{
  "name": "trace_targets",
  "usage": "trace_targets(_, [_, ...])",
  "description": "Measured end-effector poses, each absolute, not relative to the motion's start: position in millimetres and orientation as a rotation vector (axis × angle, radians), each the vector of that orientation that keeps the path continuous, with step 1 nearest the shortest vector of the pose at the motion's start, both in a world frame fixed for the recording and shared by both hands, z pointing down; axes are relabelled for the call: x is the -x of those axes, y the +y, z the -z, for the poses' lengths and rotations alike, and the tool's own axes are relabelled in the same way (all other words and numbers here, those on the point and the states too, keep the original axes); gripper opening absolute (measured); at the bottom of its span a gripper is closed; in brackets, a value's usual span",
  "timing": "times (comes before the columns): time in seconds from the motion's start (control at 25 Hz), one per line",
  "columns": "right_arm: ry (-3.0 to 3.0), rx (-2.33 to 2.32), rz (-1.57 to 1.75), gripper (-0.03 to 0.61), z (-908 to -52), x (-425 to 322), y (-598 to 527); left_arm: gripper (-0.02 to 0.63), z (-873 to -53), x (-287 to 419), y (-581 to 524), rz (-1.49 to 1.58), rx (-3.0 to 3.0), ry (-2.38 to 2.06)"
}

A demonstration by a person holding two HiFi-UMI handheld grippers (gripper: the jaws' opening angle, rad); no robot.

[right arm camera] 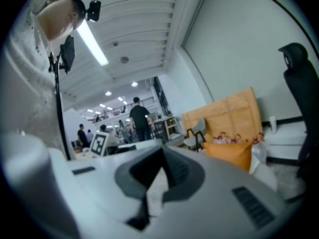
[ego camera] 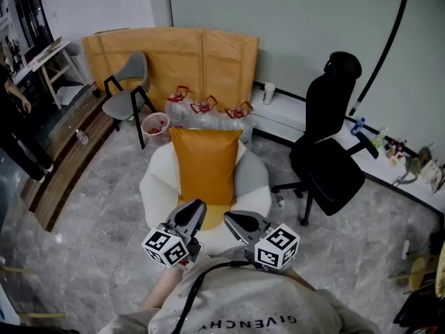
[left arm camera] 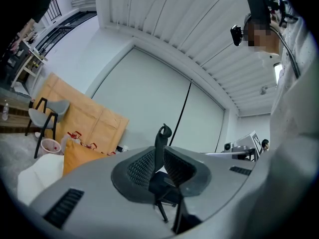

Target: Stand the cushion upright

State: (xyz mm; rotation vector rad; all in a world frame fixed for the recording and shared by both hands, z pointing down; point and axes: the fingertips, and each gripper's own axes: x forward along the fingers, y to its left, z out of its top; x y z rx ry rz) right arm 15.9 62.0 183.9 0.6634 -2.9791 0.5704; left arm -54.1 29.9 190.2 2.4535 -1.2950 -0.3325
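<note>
- A grey chair (ego camera: 128, 89) stands behind the white armchair (ego camera: 156, 186), off to its left.
- The left gripper (ego camera: 193, 209) hovers at the armchair's front edge, jaws a little apart with nothing between them.
- The orange cushion (ego camera: 206, 165) stands upright on the armchair's seat, leaning against its backrest.
- The right gripper (ego camera: 233, 219) hangs at the armchair's front edge too, jaws closed and empty.
- A black office chair (ego camera: 330, 152) sits near the armchair's right side.
</note>
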Motion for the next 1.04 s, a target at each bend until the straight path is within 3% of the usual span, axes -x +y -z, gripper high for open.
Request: trace_targets(1.04, [-2.963,-0.64,-0.625,0.017,-194.2,-50.1,79.9,0.08,-196.3,33.7,48.4,0.305,-2.429,-1.337])
